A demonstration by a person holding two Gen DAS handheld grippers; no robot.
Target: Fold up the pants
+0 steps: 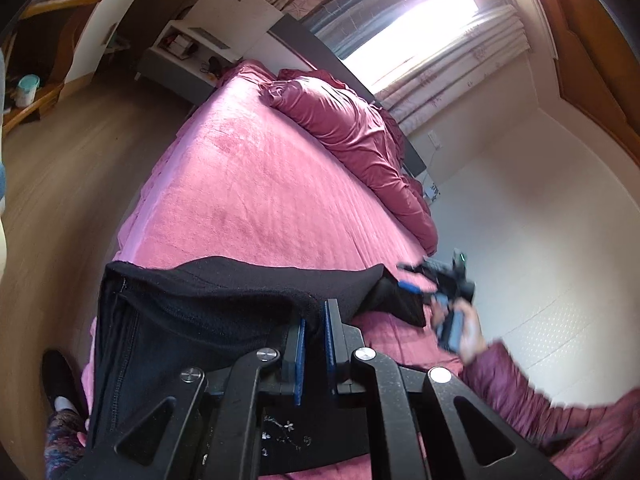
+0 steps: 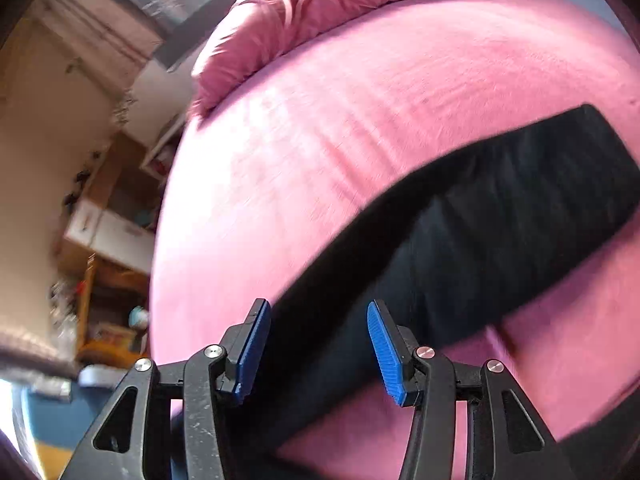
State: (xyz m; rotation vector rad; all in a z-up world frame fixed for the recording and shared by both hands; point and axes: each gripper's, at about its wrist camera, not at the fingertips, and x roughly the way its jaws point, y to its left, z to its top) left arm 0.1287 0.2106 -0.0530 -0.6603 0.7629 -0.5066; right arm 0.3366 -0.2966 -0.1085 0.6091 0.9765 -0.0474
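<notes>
Pants [image 1: 224, 300], black, lie stretched across the near part of the pink bed [image 1: 248, 184], their long axis running crosswise to both claws rather than away from them. The left gripper [image 1: 315, 320] is clenched on a bunched edge of the fabric, probably the waist end, which rises off the bed straight ahead of its blue pads [image 1: 330, 344]; the rest of the cloth trails off to its right toward the far leg end. The right gripper [image 2: 318, 344] is released, fingers spread wide, poised over the dark leg, which passes between and beyond its fingertips and runs up to its right. Whether the pads touch the cloth I cannot tell; the view is blurred. In the left wrist view this claw sits at the leg end, so the right hand is plainly the nearer one to take that end.
</notes>
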